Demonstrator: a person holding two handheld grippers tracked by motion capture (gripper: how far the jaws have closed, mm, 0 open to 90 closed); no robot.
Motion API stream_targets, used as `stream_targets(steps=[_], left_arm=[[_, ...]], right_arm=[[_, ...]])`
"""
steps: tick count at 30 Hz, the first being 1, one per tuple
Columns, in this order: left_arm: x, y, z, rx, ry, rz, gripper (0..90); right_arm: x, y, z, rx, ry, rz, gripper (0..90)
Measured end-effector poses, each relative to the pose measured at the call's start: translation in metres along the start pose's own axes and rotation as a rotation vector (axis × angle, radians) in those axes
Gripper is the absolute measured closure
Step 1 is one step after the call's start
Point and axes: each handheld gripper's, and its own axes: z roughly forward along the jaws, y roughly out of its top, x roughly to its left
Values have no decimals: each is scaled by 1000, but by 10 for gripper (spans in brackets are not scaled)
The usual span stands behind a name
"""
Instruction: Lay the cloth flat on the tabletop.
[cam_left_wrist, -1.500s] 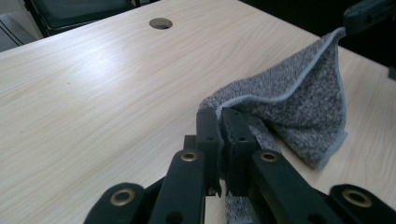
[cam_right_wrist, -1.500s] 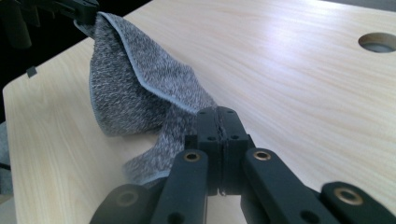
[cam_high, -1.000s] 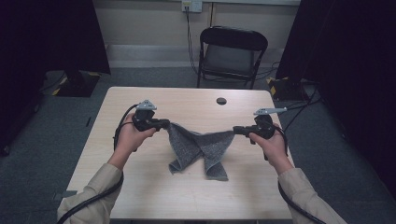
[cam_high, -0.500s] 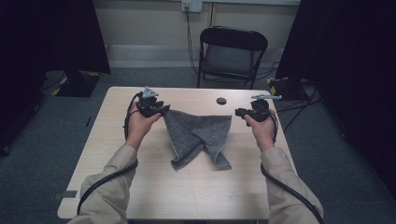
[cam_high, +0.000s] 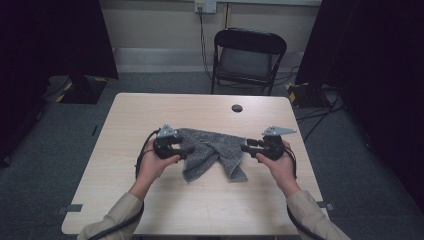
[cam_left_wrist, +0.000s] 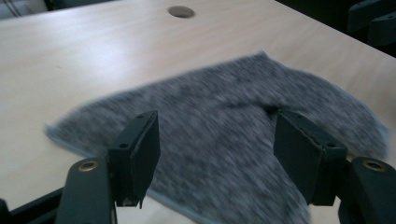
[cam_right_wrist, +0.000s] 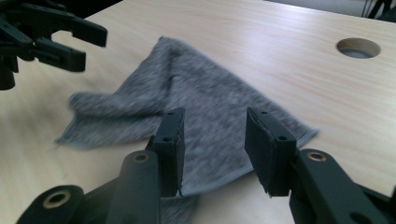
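high view: a grey cloth (cam_high: 210, 150) lies rumpled on the wooden table (cam_high: 150, 120), in front of the round cable hole (cam_high: 237, 108), on the person's side of it. the left gripper (cam_high: 186, 149) sits at the cloth's left edge, the right gripper (cam_high: 245, 146) at its right edge, each held in a hand coming up from the near side. a black chair (cam_high: 247, 57) stands beyond the table, past the hole.

left gripper view: the two black jaws stand wide apart, released, with nothing between them. the cloth (cam_left_wrist: 224, 140) lies flat on the table just beyond and under them, blurred, and the hole (cam_left_wrist: 181, 11) is well beyond the cloth at the far edge.

right gripper view: the jaws are parted, released, hanging over the near edge of the cloth (cam_right_wrist: 196, 107) without pinching it. the cloth shows a fold running toward its far corner. the hole (cam_right_wrist: 358, 48) lies well to the right of the cloth. the left gripper (cam_right_wrist: 81, 44) is on the cloth's far left side, its jaws apart too.
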Motion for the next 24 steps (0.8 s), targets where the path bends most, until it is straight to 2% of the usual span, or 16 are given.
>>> stream_targets(steps=[2, 4, 6, 9, 11, 15, 18, 24], left_arm=[[-12, -13, -3, 1, -12, 18, 318], [-20, -25, -6, 12, -26, 27, 329], [-26, -37, -5, 45, -36, 34, 335], [-30, -47, -4, 83, -44, 30, 358], [-33, -49, -5, 86, -36, 48, 358], [-38, -56, -3, 114, -65, 71, 393], [-39, -58, -1, 121, -63, 77, 397], [-38, -59, 0, 128, -59, 98, 411]], right_arm=[[12, -11, -6, 9, 16, -40, 583], [23, -23, -12, 14, 12, -71, 584], [28, -31, -15, 20, 30, -64, 586], [36, -46, -19, 39, 36, -69, 586], [38, -49, -19, 47, 35, -70, 586], [44, -64, -17, 95, 30, -100, 622], [44, -67, -15, 108, 24, -111, 637], [41, -78, -9, 114, 21, -99, 668]])
